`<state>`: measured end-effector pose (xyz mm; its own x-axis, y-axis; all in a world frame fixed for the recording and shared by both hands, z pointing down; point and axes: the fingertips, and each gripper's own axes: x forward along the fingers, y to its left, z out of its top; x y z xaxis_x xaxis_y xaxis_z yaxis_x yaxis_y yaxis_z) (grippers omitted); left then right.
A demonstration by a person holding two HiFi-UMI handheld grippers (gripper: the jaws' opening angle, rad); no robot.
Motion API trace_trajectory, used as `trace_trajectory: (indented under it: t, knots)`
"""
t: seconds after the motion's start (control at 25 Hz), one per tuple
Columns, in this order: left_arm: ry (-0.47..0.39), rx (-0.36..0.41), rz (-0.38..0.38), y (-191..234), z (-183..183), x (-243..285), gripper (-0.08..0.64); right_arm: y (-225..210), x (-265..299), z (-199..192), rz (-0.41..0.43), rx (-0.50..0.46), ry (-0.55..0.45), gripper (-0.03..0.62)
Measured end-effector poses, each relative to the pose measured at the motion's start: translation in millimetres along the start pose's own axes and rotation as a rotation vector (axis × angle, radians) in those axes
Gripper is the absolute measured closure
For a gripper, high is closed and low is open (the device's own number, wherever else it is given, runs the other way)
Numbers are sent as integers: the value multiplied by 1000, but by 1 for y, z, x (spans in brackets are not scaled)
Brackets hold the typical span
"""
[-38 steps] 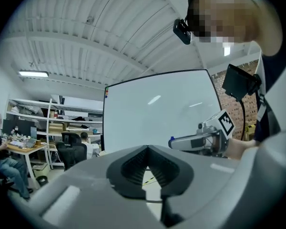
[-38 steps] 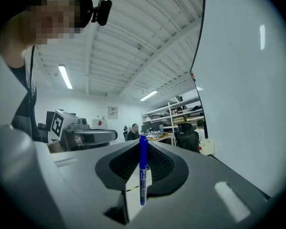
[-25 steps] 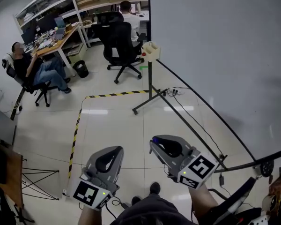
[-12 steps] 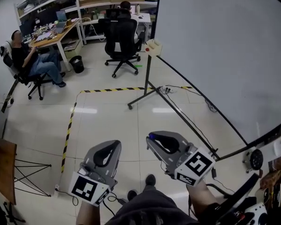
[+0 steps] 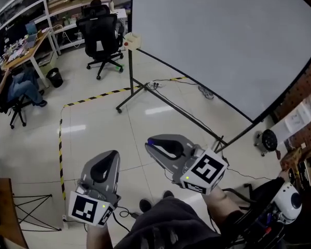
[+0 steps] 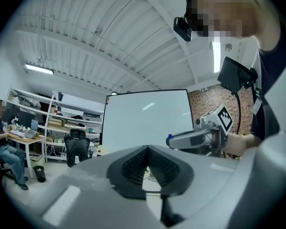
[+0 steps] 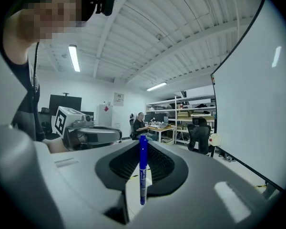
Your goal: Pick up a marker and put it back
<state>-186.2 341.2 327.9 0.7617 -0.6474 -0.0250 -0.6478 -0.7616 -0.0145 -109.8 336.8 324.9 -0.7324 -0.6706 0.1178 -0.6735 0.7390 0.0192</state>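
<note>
Between the jaws of the right grey two-jaw gripper (image 7: 143, 144) a slim blue plastic marker (image 7: 143, 171) stands upright, clamped by both pads. Just beside it, the left grey gripper (image 6: 148, 149) has its jaws closed tip to tip on nothing. Beyond both rises a large white whiteboard (image 5: 212, 35) over a pale tiled floor (image 5: 93, 123)

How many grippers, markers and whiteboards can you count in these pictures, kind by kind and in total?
Grippers: 2, the left gripper and the right gripper
Markers: 1, a blue marker
Whiteboards: 1, the whiteboard
Total: 4
</note>
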Motion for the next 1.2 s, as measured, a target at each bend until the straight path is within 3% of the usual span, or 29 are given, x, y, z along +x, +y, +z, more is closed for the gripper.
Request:
trace_trajectory:
  t: [0.64, 1.2]
  knots:
    - [45, 78, -49, -114, 8, 54, 557, -38, -120, -10, -42, 44, -61, 548]
    - [67, 110, 4, -160, 9, 67, 557, -48, -165, -19, -7, 65, -76, 548]
